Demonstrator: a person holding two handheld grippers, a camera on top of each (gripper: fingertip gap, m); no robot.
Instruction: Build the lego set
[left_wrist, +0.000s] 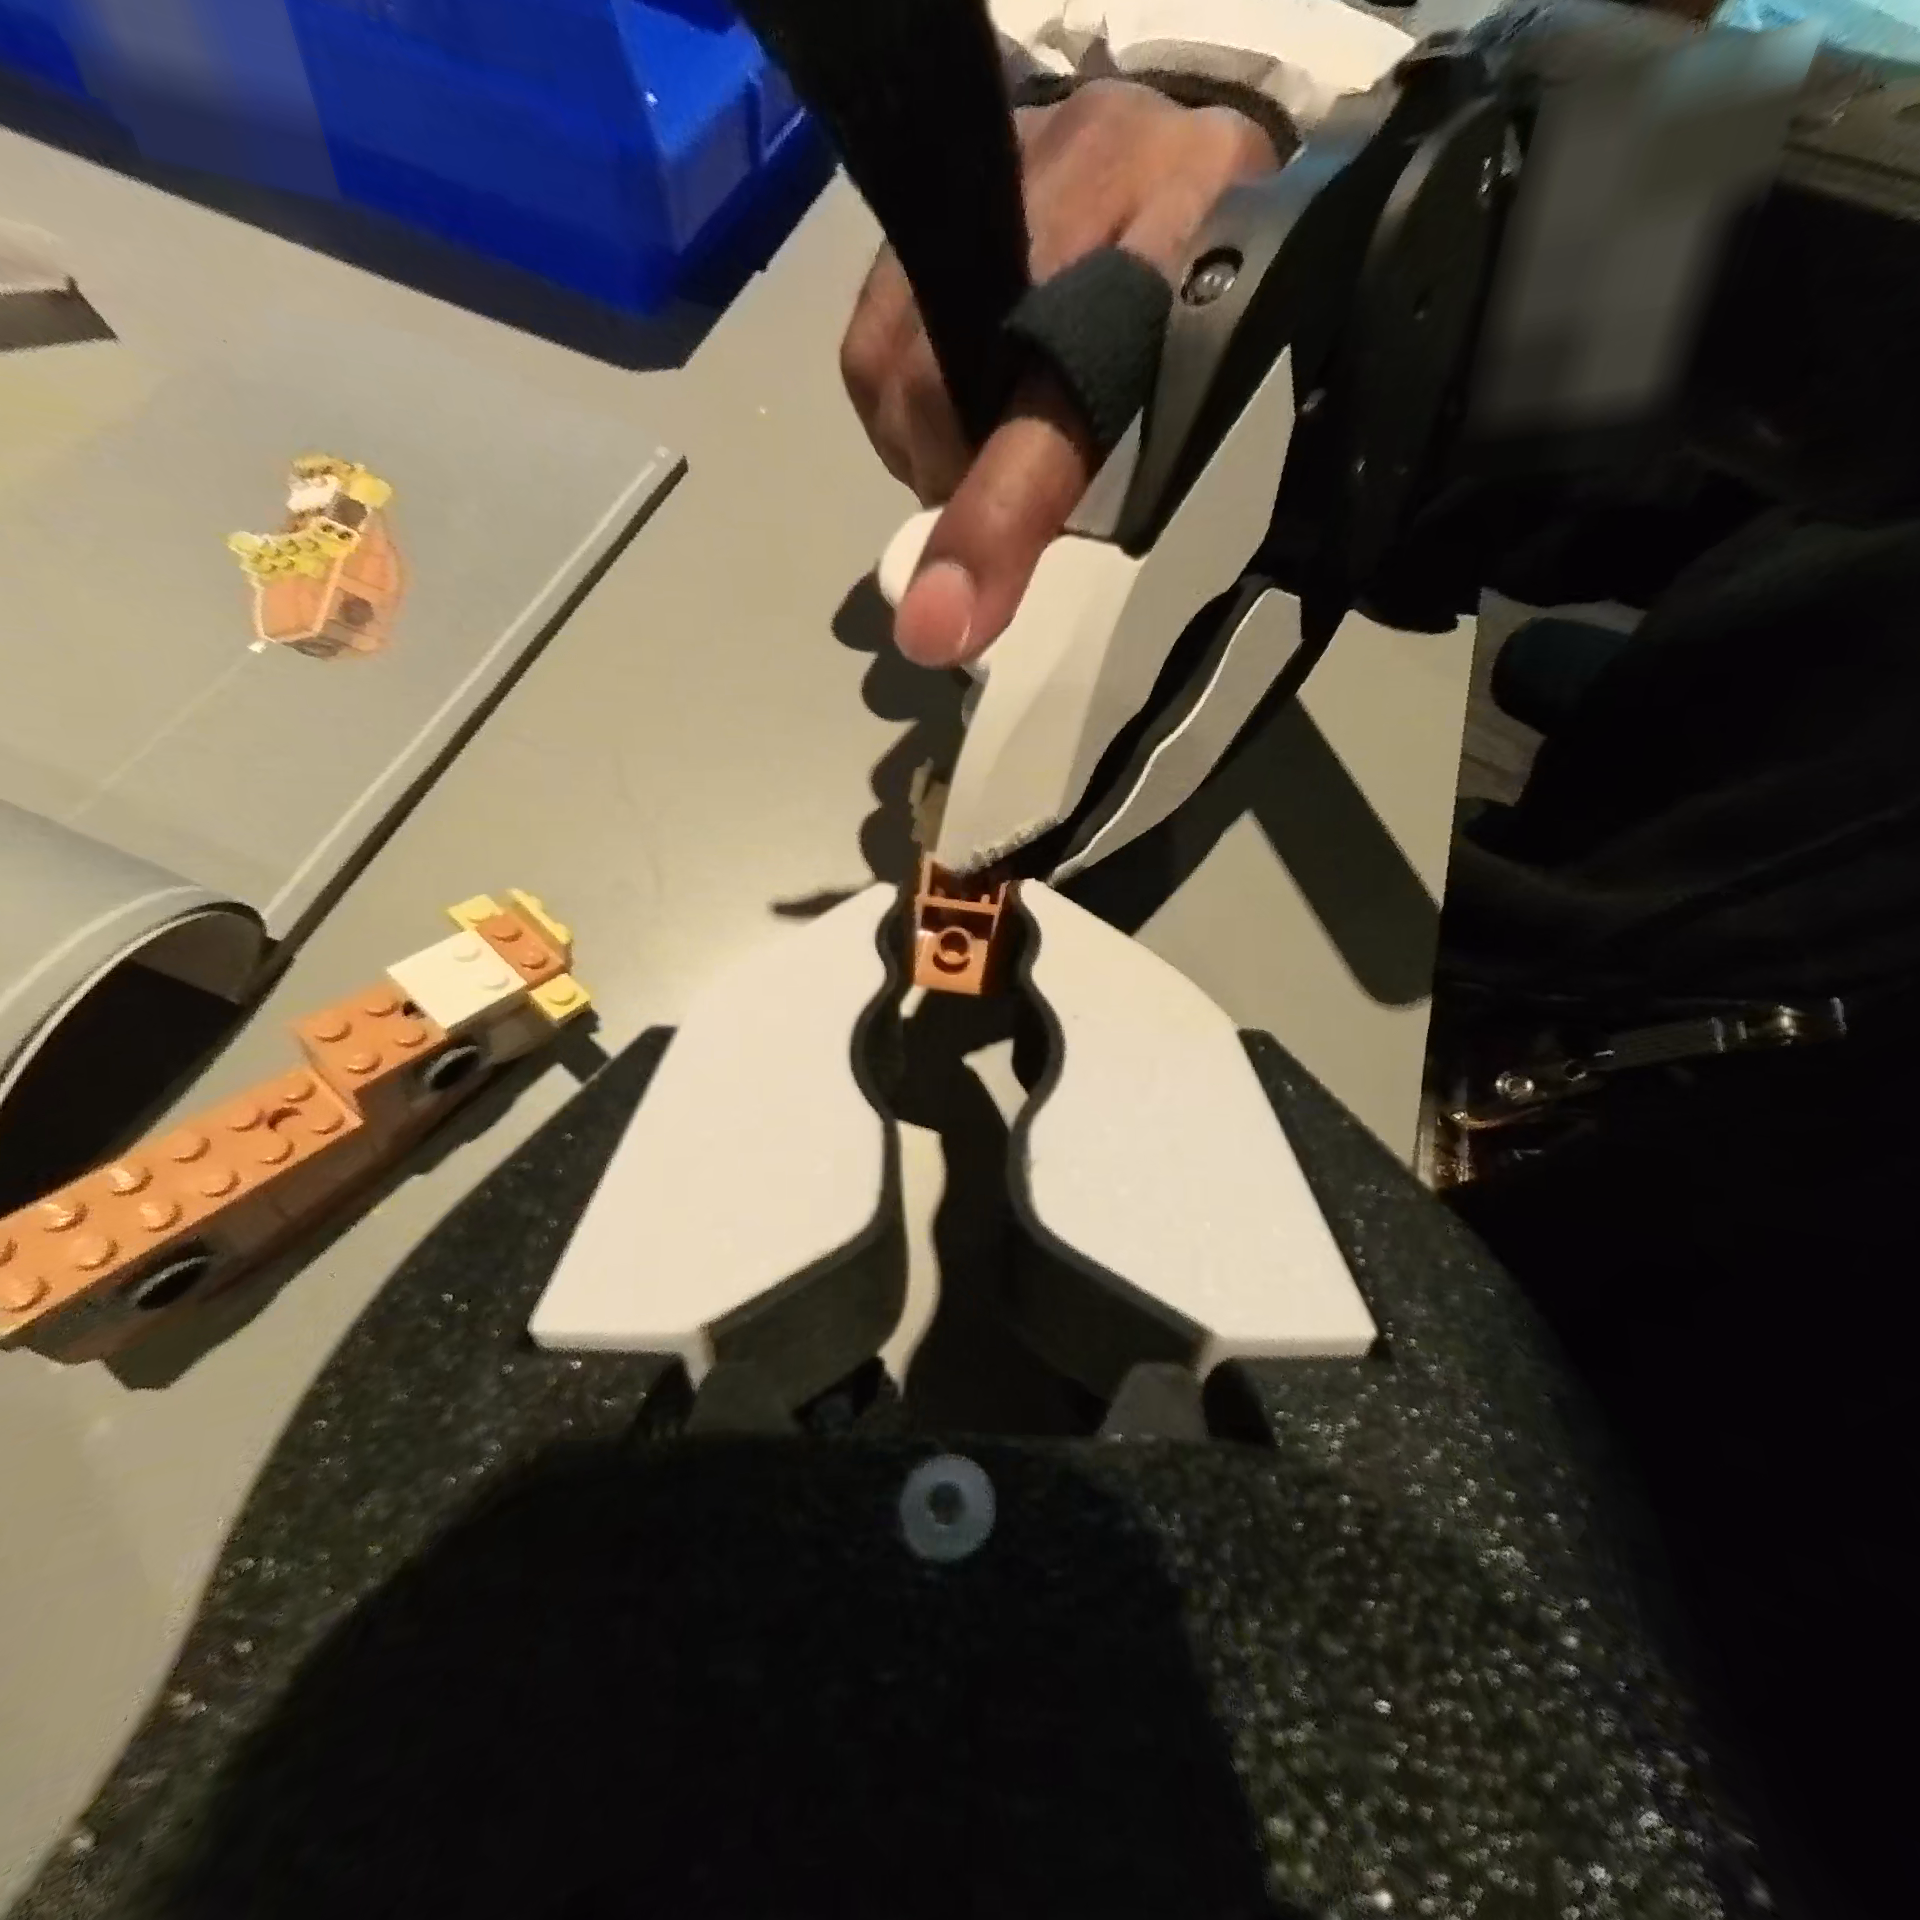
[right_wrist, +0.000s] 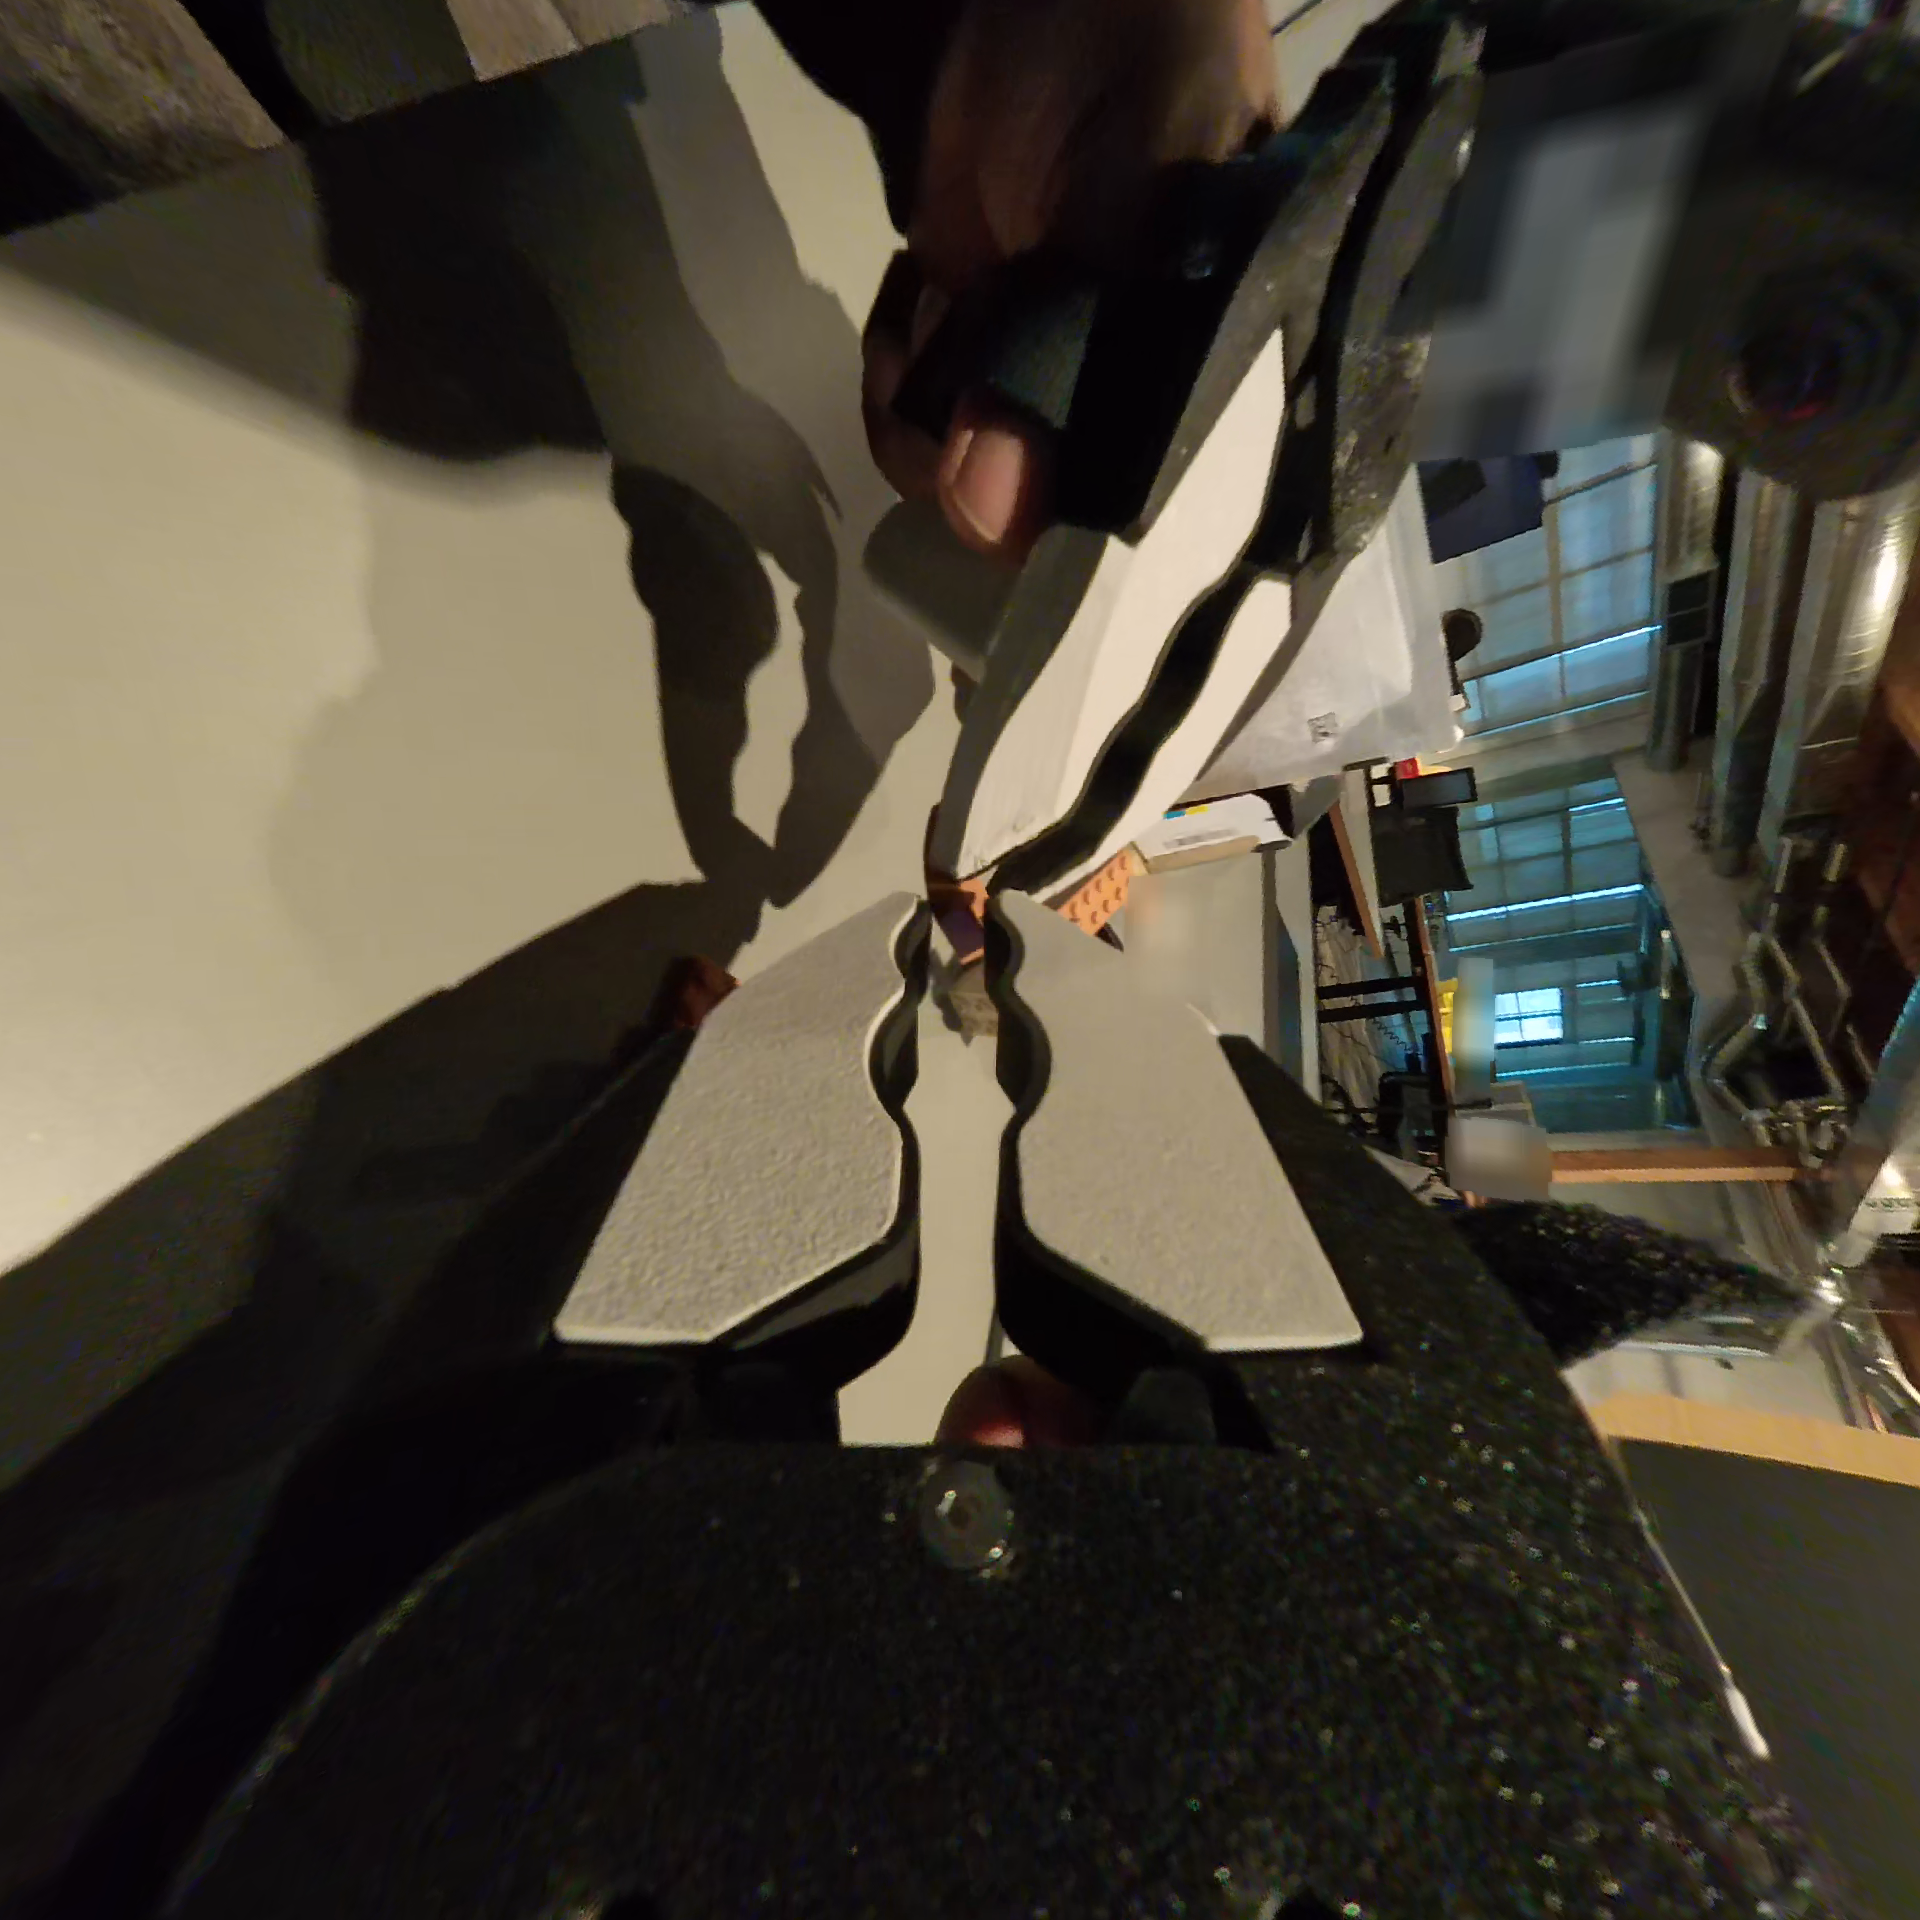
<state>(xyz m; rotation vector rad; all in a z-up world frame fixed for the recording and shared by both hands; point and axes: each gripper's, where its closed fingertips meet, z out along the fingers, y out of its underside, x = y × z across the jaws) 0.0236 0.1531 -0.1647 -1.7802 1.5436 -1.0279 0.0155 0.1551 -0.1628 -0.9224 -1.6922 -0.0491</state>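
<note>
No writing can be read in either view. The open instruction booklet (left_wrist: 312, 665) near the table's (left_wrist: 665, 665) far left edge bears only a printed model picture, and the distant box label is too small.

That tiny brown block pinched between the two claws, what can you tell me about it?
The small brown brick looks like glossy plastic, orange-brown, with one round stud facing the left wrist camera and a hollow underside toward the far end. It hangs in the air above the grey table, not resting on it. The left claw is shut on its sides, and the right claw meets it at the other end. Its full shape is partly hidden.
</note>
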